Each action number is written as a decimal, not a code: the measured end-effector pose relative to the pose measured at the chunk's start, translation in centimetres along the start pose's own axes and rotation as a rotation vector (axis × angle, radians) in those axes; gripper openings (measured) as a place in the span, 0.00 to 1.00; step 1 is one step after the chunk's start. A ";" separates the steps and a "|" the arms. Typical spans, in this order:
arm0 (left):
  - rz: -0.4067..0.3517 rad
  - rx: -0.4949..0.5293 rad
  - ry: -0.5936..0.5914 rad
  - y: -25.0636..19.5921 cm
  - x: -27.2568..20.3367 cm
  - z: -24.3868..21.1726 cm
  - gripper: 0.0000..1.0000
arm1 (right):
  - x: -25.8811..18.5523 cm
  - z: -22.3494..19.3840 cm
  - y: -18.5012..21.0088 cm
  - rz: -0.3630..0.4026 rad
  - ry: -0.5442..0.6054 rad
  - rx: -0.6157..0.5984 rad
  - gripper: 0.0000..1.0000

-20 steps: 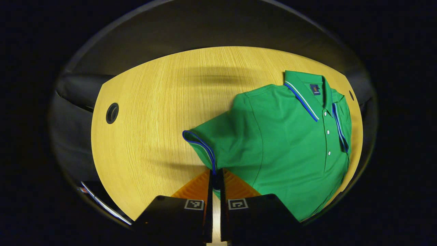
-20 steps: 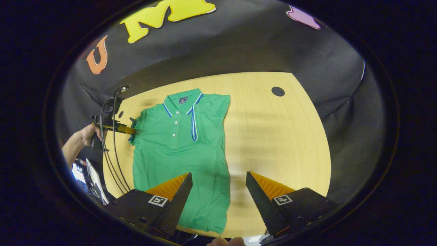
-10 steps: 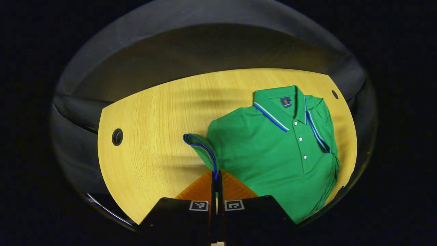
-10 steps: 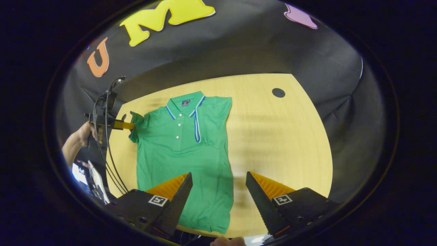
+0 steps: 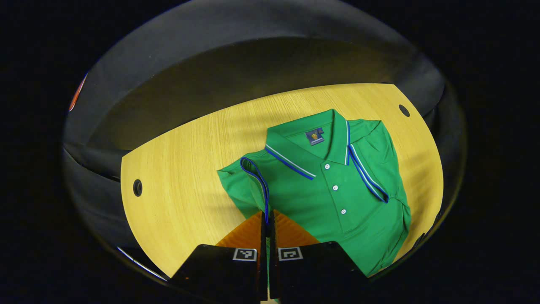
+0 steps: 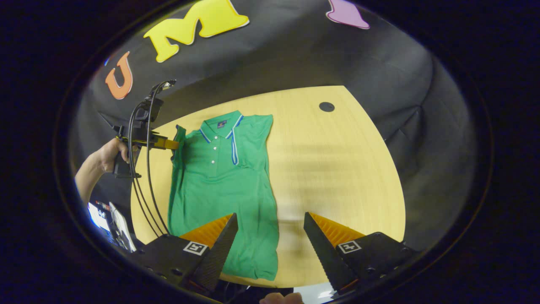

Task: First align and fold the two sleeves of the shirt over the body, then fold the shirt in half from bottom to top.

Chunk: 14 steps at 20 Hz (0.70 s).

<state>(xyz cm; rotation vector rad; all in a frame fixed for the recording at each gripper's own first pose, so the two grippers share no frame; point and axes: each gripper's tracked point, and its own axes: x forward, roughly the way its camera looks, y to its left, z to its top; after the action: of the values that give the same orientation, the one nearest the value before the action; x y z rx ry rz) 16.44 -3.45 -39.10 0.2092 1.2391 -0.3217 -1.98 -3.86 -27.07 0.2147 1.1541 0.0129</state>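
A green polo shirt (image 5: 337, 198) with blue and white trim lies face up on the yellow wooden table (image 5: 177, 169). My left gripper (image 5: 266, 216) is shut on the blue-edged cuff of the near sleeve (image 5: 240, 185), which is raised and turned in toward the chest. The far sleeve (image 5: 379, 169) lies folded over the body. In the right gripper view the shirt (image 6: 223, 185) stretches toward me, and a hand (image 6: 105, 156) holds the left gripper (image 6: 171, 145) at the raised sleeve. My right gripper (image 6: 270, 215) stands open above the shirt's lower right edge, holding nothing.
The table has round cable holes (image 5: 137, 188) (image 5: 404, 110) (image 6: 326, 107). Black cables (image 6: 141, 190) hang from the left gripper. Papers or a screen (image 6: 107, 217) sit beyond the table's left edge. Bare wood (image 6: 337, 169) spreads right of the shirt.
The left gripper has lifted the sleeve off the table and carried it in toward the shirt's chest. The right gripper stays open in about the same place.
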 end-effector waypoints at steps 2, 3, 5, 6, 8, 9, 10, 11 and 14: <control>-0.019 -0.028 0.002 -1.3 0.2 0.0 0.07 | -0.1 -0.6 -0.6 -0.002 0.008 0.016 0.92; -0.034 -0.043 -0.001 -2.0 0.3 0.0 0.11 | -0.1 -0.8 -0.8 -0.002 0.012 0.020 0.96; -0.075 -0.087 0.000 -3.2 -0.1 -0.4 0.25 | -0.1 -1.0 -1.0 0.001 0.014 0.017 0.96; -0.081 -0.106 -0.001 -3.4 -0.5 -0.5 0.24 | 0.1 -1.0 -1.1 -0.008 0.009 0.003 0.96; -0.078 -0.146 -0.002 -3.2 -1.3 -1.0 0.69 | -0.1 -0.5 -1.0 -0.020 -0.014 -0.030 0.96; -0.081 -0.165 -0.011 -3.1 -1.9 -1.1 0.91 | -0.1 -0.3 -0.9 -0.022 -0.025 -0.044 0.96; -0.082 -0.182 -0.023 -2.9 -2.6 -1.1 0.91 | -0.1 -0.2 -0.6 -0.025 -0.034 -0.062 0.96; -0.084 -0.196 -0.039 -2.8 -3.4 -1.2 0.93 | -0.2 0.0 -0.4 -0.027 -0.042 -0.080 0.95; -0.112 -0.234 -0.091 -2.7 -6.5 -1.5 0.96 | -0.5 0.0 0.7 -0.028 -0.065 -0.139 0.95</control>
<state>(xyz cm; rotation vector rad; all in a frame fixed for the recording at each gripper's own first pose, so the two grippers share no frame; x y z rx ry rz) 12.24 -4.65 -33.33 -0.0752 1.1899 -0.2772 -2.12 -3.20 -26.52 0.0751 1.0866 0.0614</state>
